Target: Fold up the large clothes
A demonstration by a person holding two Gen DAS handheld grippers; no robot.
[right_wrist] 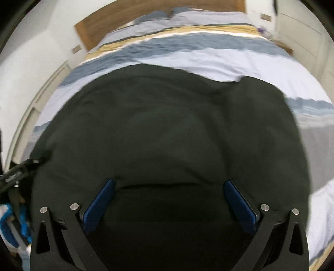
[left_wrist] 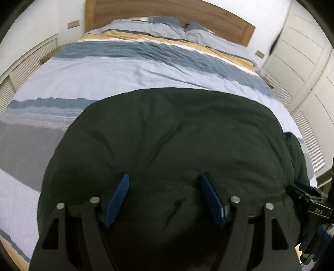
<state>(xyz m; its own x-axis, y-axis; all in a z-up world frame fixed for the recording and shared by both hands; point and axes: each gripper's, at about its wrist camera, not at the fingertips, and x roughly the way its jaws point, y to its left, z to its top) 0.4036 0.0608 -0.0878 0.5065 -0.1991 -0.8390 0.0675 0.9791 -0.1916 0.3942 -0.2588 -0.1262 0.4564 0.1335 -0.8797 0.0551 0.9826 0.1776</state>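
1. Left wrist view shows a dark green garment (left_wrist: 167, 141) spread across the near end of a bed, its far edge lying straight over the striped duvet (left_wrist: 125, 68).
2. The left gripper (left_wrist: 165, 183) sits just above the garment's near part, jaws apart, holding nothing.
3. The right gripper (right_wrist: 169, 187) is likewise over the cloth, jaws wide apart and empty; a bump of fabric sticks out at the far right.
4. Judgement: each gripper should pinch a near corner through all layers, then lift evenly so the fold lands square.
5. Beyond lie pillows (left_wrist: 146, 27) and a wooden headboard (left_wrist: 167, 12).
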